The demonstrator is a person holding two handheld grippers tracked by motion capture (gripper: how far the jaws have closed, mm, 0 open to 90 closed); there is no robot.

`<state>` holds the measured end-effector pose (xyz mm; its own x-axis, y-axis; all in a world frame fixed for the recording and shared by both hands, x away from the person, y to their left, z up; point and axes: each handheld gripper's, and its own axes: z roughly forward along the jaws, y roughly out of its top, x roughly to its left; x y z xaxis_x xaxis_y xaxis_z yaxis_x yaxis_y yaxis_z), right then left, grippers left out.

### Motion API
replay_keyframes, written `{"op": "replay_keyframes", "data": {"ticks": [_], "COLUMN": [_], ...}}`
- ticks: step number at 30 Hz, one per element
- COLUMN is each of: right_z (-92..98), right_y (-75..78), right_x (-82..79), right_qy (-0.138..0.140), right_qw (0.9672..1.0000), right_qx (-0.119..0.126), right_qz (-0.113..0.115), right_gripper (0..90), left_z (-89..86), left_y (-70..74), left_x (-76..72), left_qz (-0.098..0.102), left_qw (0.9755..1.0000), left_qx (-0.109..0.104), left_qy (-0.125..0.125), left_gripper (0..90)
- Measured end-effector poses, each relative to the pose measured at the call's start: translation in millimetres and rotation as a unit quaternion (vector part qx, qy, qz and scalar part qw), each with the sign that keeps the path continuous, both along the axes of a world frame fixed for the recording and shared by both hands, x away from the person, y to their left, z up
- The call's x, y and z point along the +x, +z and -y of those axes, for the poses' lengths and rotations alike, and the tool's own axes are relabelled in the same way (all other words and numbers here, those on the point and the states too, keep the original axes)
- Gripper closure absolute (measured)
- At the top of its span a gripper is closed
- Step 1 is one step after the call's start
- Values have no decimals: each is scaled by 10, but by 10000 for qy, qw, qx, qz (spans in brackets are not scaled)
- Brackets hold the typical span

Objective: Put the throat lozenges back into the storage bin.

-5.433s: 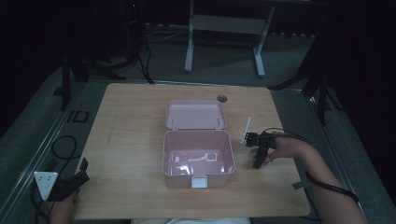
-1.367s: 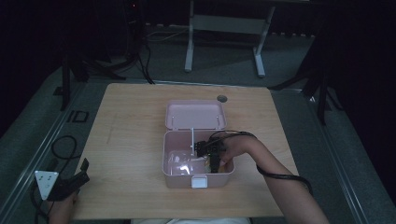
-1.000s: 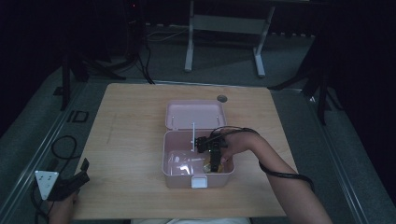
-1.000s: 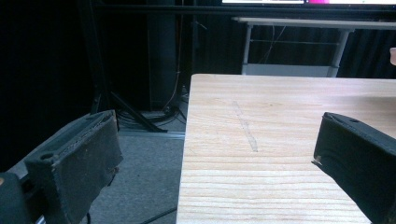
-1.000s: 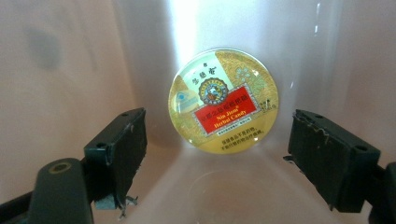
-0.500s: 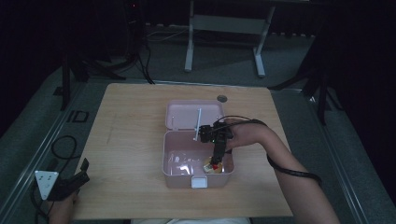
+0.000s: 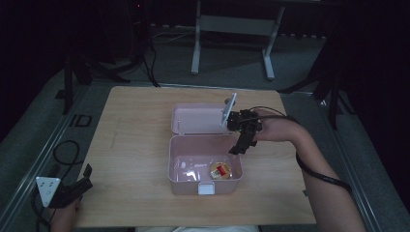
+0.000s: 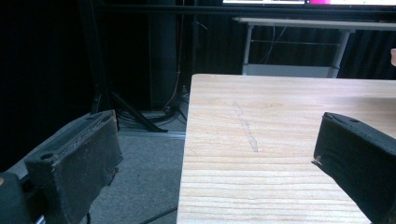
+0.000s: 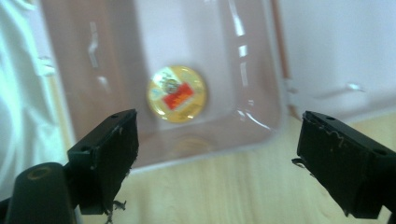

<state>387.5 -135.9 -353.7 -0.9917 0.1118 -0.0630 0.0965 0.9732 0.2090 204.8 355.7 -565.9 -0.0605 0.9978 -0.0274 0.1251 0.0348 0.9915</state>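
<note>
Your right gripper (image 7: pixel 239 145) hangs with its jaws spread wide and empty above the right rim of the glossy pale-pink plastic box (image 7: pixel 180 164), whose smooth flat lid (image 7: pixel 196 118) lies opened back behind it on the light, straight-grained wooden table (image 7: pixel 130 140). The round gold disc with a red label (image 7: pixel 220 170) lies flat on the box floor near its front right corner, apart from both jaws, with nothing between it and the gripper. Your left gripper (image 7: pixel 72 189) rests at the table's near left corner, well apart from the box, its matte black padded jaws likewise parted with nothing between them.
</note>
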Motion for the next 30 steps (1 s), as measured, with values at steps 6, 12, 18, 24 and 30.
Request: {"op": "replay_keyframes", "data": {"ticks": [6,12,18,24,30], "right_z": [199,363,536,679,789], "right_y": [8,-78,-298,-563,-796], "right_x": [46,93,148,210,282], "right_qy": [-191,-335,-524,-745,-1037], "right_qw": [9995,9984,9976,9959,9893], "right_qx": [225,396,396,478,882], "right_qz": [148,234,212,189,532], "right_gripper": [125,125,126,126,125], "left_z": [2,1,2,1,-1], "left_y": [0,0,0,0,1], "left_x": [3,0,2,4,4], "left_qz": [-5,1,0,-10,-13], "left_qw": [10000,10000,10000,10000,10000], "left_qx": [11,6,10,5,-2], "left_qy": [2,1,-4,13,4], "left_gripper": [10,10,11,10,10]}}
